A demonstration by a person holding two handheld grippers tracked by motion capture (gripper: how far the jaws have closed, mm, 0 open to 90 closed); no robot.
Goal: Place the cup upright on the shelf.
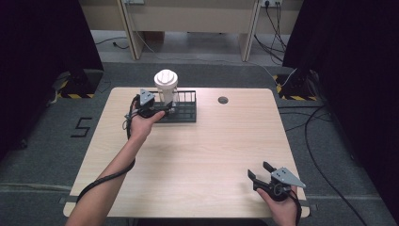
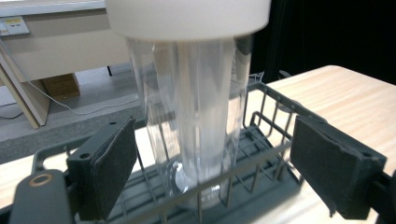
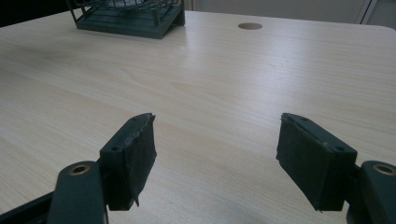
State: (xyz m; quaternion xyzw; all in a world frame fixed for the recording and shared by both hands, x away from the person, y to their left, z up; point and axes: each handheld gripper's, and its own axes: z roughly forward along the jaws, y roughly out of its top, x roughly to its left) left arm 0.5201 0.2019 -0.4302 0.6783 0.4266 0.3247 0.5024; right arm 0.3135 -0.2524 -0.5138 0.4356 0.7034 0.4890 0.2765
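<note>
A person is working at a pale wooden table (image 1: 202,155) with a claw tool in each hand. The left gripper (image 1: 157,111) is reaching to the far left part of the table, where a clear plastic bottle (image 1: 166,89) with a wide white lid (image 1: 166,78) is standing upright inside a dark wire rack (image 1: 186,110). From the left gripper view, the two padded jaws are spread wide on either side of the bottle (image 2: 198,126), released and touching nothing, with the rack's front rail (image 2: 233,170) crossing between them and the bottle's base. The jaws appear to be lining up level with the lower body, probably so they can close around the bottle for a grasp; the rack's walls are likely keeping the tall, narrow bottle from tipping. The white lid (image 2: 187,16) is looming at the top of that view, so the bottle is very close to the claw. The right gripper (image 1: 262,175) is resting at the near right corner of the table, well apart from the rack, apparently waiting out of the way. Its own view shows its jaws also released and holding nothing, with bare tabletop between them, the rack (image 3: 128,16) far off, and a round cable hole (image 3: 250,26) in the table beyond.
</note>
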